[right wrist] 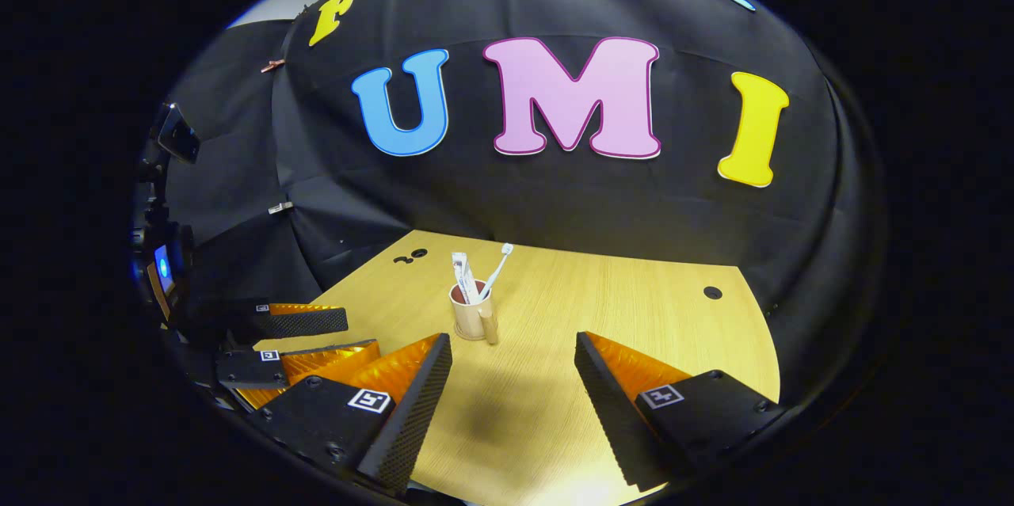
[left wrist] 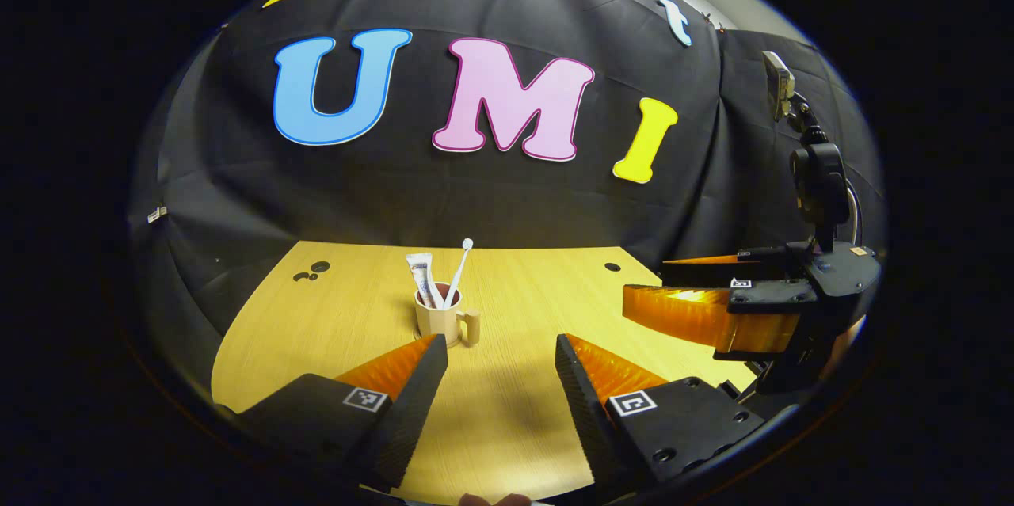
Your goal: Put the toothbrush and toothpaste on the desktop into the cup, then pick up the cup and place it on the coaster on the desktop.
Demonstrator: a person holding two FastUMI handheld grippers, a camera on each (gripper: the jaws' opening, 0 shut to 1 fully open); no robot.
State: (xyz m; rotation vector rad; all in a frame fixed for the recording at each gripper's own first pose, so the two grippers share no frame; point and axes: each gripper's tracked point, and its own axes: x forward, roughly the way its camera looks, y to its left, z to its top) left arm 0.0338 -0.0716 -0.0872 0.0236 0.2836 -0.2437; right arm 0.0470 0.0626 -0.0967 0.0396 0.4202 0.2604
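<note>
cup stands upright near the middle of my wooden desktop, handle toward me, with the toothpaste and toothbrush both standing inside it. i can't make out a coaster under it. my left gripper and right gripper are spread wide, grasping nothing, well short of the cup.

Toothbrush and toothpaste stand in cup beyond gaping claw
</note>
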